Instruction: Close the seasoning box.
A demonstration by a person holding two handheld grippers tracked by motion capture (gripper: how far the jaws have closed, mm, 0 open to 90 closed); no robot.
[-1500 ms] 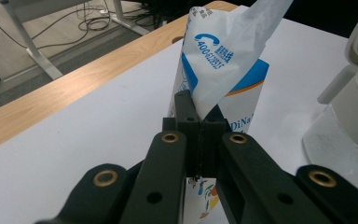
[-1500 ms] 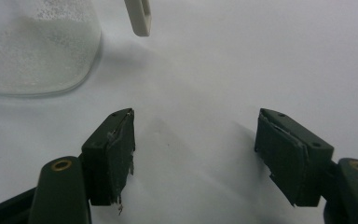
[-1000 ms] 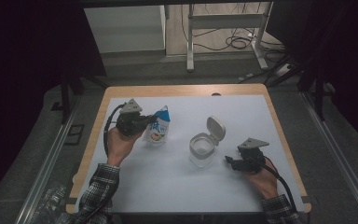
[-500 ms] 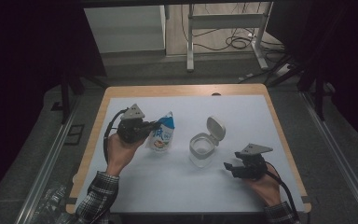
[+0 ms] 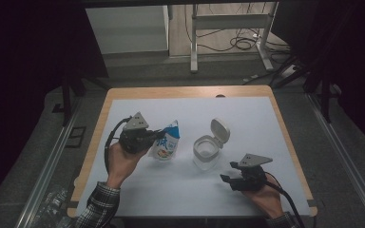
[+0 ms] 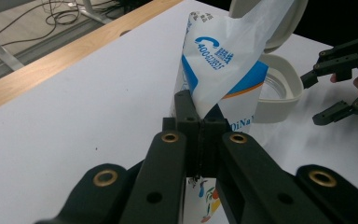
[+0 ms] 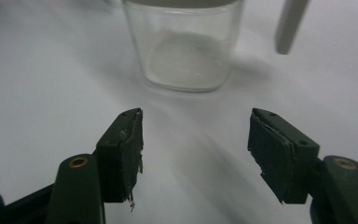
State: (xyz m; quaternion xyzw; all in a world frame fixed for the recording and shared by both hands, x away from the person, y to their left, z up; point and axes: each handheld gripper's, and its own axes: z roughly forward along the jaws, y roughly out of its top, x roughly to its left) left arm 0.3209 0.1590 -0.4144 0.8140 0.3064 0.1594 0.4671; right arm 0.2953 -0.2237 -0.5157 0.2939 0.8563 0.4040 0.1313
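The pouch [image 5: 166,145] is clamped by the left gripper [image 5: 148,138] left of the table's middle, beside the open jar [image 5: 206,151]. Nothing's poured yet. The right gripper [image 5: 228,179], jaws apart, has just been closing, empty, toward the near edge.

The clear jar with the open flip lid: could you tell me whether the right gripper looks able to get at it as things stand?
Probably yes. The right gripper is open and empty, facing the jar across bare white table, with nothing between them.

Left hand-held gripper [image 6: 198,123] pinches the pouch [image 6: 223,70] — jar [image 6: 279,100] just behind.
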